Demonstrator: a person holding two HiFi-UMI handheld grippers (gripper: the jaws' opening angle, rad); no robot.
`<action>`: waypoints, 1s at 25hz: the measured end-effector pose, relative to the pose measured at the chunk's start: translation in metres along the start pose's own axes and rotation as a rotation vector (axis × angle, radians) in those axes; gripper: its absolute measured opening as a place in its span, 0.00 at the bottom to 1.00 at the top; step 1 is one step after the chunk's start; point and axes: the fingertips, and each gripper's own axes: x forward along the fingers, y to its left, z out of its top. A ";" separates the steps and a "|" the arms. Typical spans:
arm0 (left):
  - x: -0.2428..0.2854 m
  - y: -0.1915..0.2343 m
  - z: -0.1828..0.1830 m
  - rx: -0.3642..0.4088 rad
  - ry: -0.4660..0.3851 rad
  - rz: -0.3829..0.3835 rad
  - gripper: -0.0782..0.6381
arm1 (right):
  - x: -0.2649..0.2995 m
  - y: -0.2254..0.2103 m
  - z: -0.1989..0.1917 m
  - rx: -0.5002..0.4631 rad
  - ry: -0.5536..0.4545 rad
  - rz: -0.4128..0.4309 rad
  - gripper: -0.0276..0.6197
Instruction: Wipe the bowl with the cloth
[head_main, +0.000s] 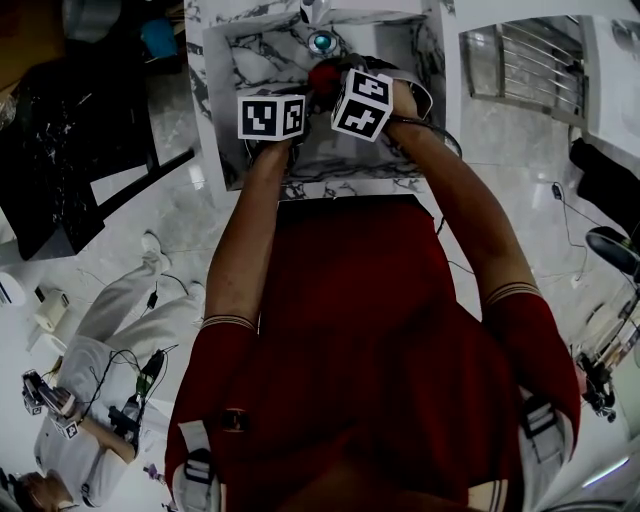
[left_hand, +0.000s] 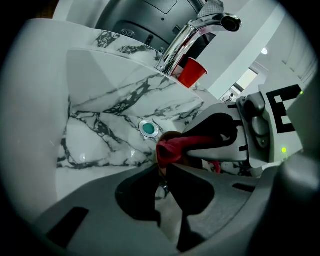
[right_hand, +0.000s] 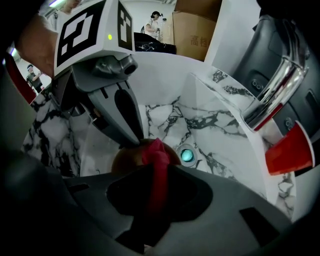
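Note:
Both grippers meet over a white marble sink (head_main: 400, 60). A small brown bowl (right_hand: 125, 159) hangs above the basin, and my left gripper (left_hand: 161, 172) is shut on its rim (left_hand: 167, 134). My right gripper (right_hand: 155, 167) is shut on a red cloth (right_hand: 158, 157), and the bunched end of the cloth presses against the bowl. From the left gripper view, the red cloth (left_hand: 171, 149) sticks out of the right gripper's white fingers (left_hand: 220, 150). In the head view the cloth (head_main: 322, 76) shows between the two marker cubes; most of the bowl is hidden there.
A chrome faucet (left_hand: 192, 35) arches over the basin, with a red cup (left_hand: 192, 73) beside its base. A teal drain (left_hand: 148, 129) lies at the basin's bottom. Another person (head_main: 95, 400) sits on the floor at lower left, near a black table (head_main: 60, 150).

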 end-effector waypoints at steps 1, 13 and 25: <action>0.000 0.003 0.001 -0.001 0.001 0.000 0.19 | 0.001 -0.003 0.001 0.004 0.009 -0.006 0.18; 0.000 -0.011 0.002 0.006 -0.025 0.025 0.17 | -0.010 -0.007 -0.025 0.036 0.110 -0.025 0.18; 0.000 -0.009 0.005 -0.004 -0.040 0.052 0.15 | -0.017 0.020 -0.035 -0.033 0.186 0.108 0.18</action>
